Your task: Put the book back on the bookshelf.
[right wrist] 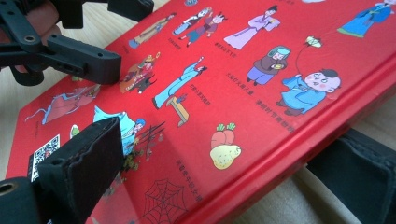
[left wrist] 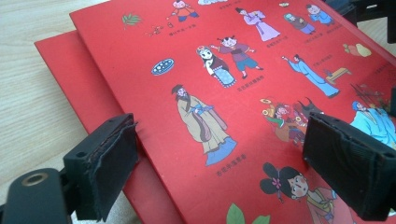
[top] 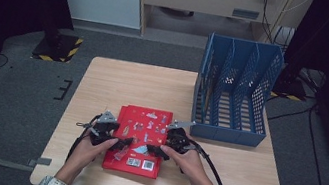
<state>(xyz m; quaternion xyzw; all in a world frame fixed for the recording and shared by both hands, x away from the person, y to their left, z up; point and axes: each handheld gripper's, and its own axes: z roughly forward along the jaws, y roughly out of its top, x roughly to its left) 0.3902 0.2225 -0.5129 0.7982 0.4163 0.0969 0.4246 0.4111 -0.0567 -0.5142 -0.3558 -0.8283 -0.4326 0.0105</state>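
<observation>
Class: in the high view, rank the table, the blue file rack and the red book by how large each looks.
1. table
2. blue file rack
3. red book
The rack sits farther from the camera, yet looks clearly bigger than the book.

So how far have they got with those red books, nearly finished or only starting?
Only starting, it seems. Nothing looks done: the blue file rack stands with no book in its slots, and the red books lie stacked flat on the table. In hand: the left gripper and right gripper sit open at the top book's edges, not clamped. Left, probably: lifting each book and standing it in the rack.
</observation>
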